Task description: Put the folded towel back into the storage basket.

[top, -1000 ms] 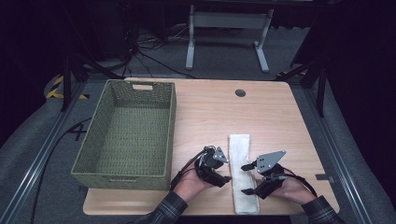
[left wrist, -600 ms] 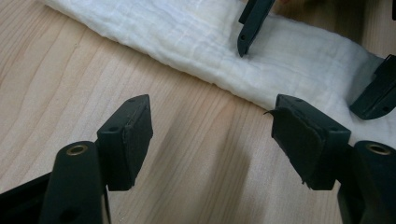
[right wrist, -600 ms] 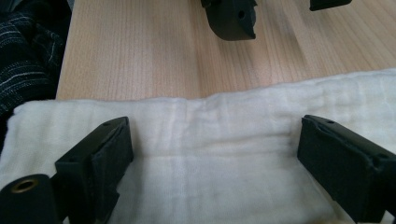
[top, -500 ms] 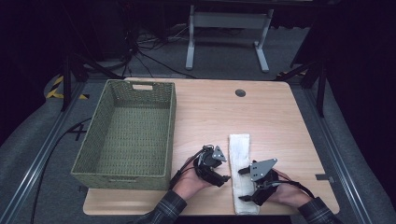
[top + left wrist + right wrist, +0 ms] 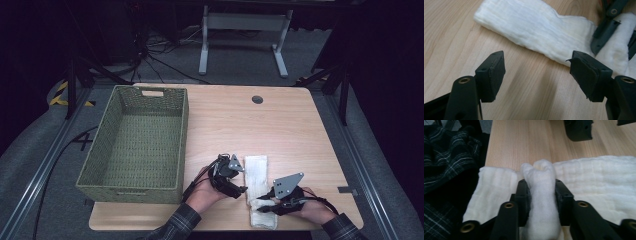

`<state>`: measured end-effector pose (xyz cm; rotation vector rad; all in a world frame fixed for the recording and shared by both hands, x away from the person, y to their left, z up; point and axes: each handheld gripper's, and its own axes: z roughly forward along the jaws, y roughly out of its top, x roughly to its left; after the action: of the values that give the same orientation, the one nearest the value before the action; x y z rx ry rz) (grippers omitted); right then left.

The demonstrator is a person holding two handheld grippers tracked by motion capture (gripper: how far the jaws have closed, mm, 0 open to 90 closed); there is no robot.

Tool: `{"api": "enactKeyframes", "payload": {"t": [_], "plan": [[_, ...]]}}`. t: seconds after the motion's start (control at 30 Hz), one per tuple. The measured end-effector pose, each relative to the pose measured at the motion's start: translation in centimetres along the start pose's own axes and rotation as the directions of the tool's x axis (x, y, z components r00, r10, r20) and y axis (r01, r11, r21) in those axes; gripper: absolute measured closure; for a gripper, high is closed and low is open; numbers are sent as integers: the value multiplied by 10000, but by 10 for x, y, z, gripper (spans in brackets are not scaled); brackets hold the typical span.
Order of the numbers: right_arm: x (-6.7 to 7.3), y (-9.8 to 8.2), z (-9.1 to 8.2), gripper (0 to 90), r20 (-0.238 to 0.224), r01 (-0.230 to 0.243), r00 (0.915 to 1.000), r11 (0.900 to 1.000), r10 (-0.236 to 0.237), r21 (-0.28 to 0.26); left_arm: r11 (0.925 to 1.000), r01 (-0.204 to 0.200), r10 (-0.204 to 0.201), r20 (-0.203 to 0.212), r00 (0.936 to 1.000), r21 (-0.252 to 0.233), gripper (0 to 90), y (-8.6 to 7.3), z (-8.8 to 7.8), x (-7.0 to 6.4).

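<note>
At the lower middle of the high view, a white folded cloth (image 5: pixel 256 175) lies lengthwise on the worktop (image 5: pixel 300 135) between two hand-held grippers, with a woven green basket (image 5: pixel 105 145) standing empty to its left. The right gripper (image 5: pixel 261 202), low and right of centre, has just been closing its jaws, and in the right gripper view they pinch a raised ridge of the cloth (image 5: pixel 541 192) near its end at the worktop's front edge. The left gripper (image 5: pixel 242 186) waits just beside the cloth's long edge with its jaws spread and nothing between them; in the left gripper view they frame bare wood below the cloth (image 5: pixel 534 27). The risk, as it looks from here, is a one-sided lift: the pinch may catch only the top layers, so the fold could open and the free end drag or slump. A shallow bite could also slip off the soft fabric. The left jaws, being off the cloth, might close on wood alone. The cloth looks thick, quilted, soft and cream-white, folded into a long narrow strip, slightly rumpled at the pinched end.
</note>
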<state>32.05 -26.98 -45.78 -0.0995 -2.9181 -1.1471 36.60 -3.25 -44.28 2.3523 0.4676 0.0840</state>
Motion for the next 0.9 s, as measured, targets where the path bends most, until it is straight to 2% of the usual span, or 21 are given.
{"api": "enactKeyframes", "payload": {"t": [0.13,0.23,0.27,0.3,0.37,0.4,0.43,0.5,0.53,0.57,0.6,0.67,0.77,0.87,0.9], "plan": [[-2,0,0,760,-220,-118,9997,9999,117,-36,9997,-93,92,-43,9999,-229,290,8,1,4],[-2,0,-1,768,-252,-122,9996,9999,122,-25,9994,-293,291,-163,9994,-173,265,17,1,8],[-2,0,-1,773,-283,-139,9995,9999,138,-27,9993,-240,236,-125,9996,-297,258,20,2,9],[-2,0,-1,778,-336,-174,9993,9998,173,-28,9991,-362,360,-117,9993,-224,252,24,3,11],[-2,0,-1,785,-364,-141,9992,9999,140,-11,9981,-488,482,-166,9987,-377,240,31,4,12],[-2,0,-1,786,-401,-190,9990,9998,189,-8,9981,-444,442,-57,9990,-438,238,34,6,14],[-3,0,-1,786,-417,-213,9989,9998,213,6,9981,-585,583,-94,9983,-203,227,39,9,15],[-3,0,-1,785,-369,-136,9992,9999,137,16,9982,-586,585,-112,9982,-160,207,42,11,16],[-3,0,-1,785,-362,-120,9993,9999,121,19,9980,-567,568,45,9984,-263,208,44,13,18],[-2,0,-1,785,-366,-117,9993,9999,118,20,9985,-526,529,205,9984,-137,207,49,19,21],[-3,0,-1,785,-359,-107,9993,9999,108,18,9970,-764,766,256,9967,-77,206,52,23,23],[-2,0,-1,785,-356,-86,9993,10000,87,17,9967,-805,807,349,9961,-60,206,56,29,25],[-2,0,-1,784,-364,-88,9993,10000,89,23,9949,-961,952,312,9950,291,206,63,40,31],[-2,0,-1,783,-392,-84,9992,10000,85,28,9953,-930,919,369,9951,288,206,65,47,36],[-2,0,-1,783,-425,-108,9990,9999,108,22,9940,-982,968,313,9948,479,206,67,52,40]]}}
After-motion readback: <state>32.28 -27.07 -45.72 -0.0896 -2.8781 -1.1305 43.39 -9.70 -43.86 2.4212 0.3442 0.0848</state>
